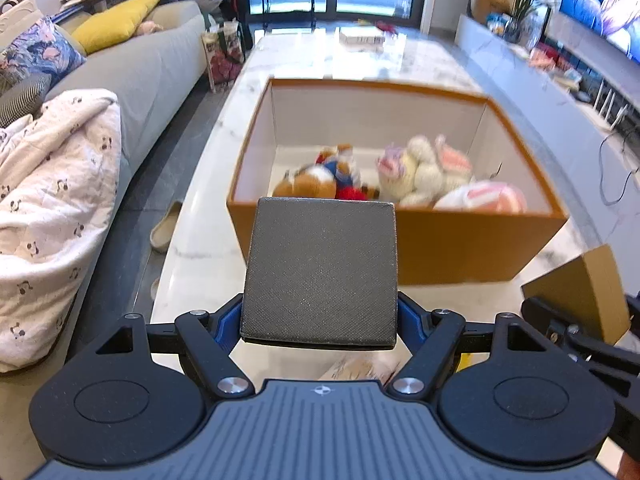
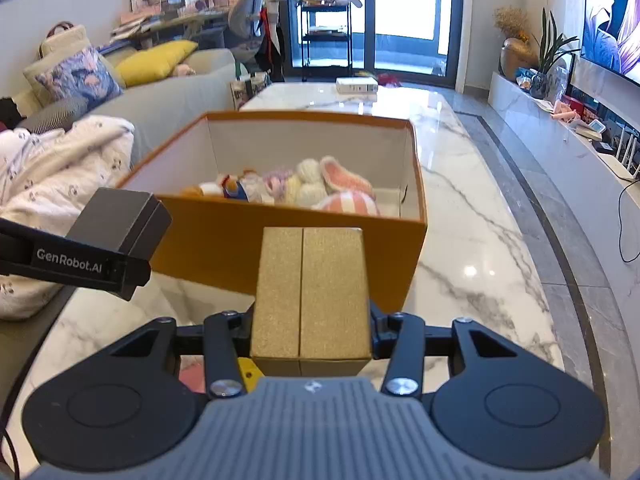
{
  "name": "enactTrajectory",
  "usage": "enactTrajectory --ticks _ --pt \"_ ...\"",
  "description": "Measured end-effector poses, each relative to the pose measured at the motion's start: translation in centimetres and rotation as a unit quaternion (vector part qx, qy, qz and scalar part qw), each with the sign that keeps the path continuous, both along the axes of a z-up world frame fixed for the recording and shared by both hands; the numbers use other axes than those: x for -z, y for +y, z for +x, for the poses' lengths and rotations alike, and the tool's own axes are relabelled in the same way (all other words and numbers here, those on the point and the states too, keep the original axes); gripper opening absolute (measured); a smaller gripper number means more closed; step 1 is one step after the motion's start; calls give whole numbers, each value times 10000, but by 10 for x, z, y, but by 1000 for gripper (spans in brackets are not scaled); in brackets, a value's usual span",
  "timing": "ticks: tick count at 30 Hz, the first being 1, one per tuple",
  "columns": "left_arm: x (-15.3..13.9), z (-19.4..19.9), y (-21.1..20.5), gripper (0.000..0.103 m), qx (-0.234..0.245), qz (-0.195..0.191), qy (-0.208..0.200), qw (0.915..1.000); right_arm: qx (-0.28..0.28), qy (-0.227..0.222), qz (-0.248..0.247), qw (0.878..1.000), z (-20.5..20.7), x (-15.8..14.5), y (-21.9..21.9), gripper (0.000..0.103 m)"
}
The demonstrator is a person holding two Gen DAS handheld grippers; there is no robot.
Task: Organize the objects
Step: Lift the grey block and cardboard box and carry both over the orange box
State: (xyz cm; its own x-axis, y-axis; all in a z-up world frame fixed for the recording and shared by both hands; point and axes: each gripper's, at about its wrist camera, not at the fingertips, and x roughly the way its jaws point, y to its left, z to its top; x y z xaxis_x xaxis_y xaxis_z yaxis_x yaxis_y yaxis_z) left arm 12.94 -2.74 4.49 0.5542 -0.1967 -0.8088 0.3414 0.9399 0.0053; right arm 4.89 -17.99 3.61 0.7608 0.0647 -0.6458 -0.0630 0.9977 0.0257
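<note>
Two small boxes are held above the near end of a marble table (image 2: 472, 208), one in each gripper. Clamped in the left gripper (image 1: 320, 280) is a grey box (image 1: 320, 268) with a fine woven texture; its broad face tilts up toward the camera and its long axis runs away along the fingers, toward the orange box (image 1: 440, 240). In the right wrist view the same grey box (image 2: 120, 220) shows at the left edge as a lidded box, its seam visible along the side. The right gripper (image 2: 310, 296) is closed on a gold glittery box (image 2: 310, 292), a line running lengthwise down the middle of its top face; its long axis also points forward at the orange box (image 2: 280, 248).

That open orange box stands on the table just beyond both grippers, white inside, its long side running away from the cameras. In it lie soft toys (image 1: 400, 176): a brown, blue and red one on the left, pale cream and pink ones on the right.

Both held boxes cover their grippers' fingertips, so the pads themselves cannot be seen. The toys are blurred, and the orange box's near wall cuts off their lower parts. In the left wrist view only a corner of the gold box (image 1: 580, 288) shows at the right edge.
</note>
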Motion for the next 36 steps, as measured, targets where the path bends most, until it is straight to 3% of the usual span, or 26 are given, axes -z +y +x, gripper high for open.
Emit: enactTrajectory --ticks 9,19,26,36 --pt "-28 18 -2 88 -121 -426 -357 9984 -5 -393 166 9991 5 -29 1 48" --pt "-26 61 -18 88 -285 -529 -777 9952 191 -613 442 9970 64 -48 -8 48" --pt "0 89 -28 88 -467 -715 -585 9946 153 -548 400 9976 113 -27 -4 48" --pt "35 102 -47 88 -524 -492 -286 9970 161 -259 298 9991 157 12 -9 47"
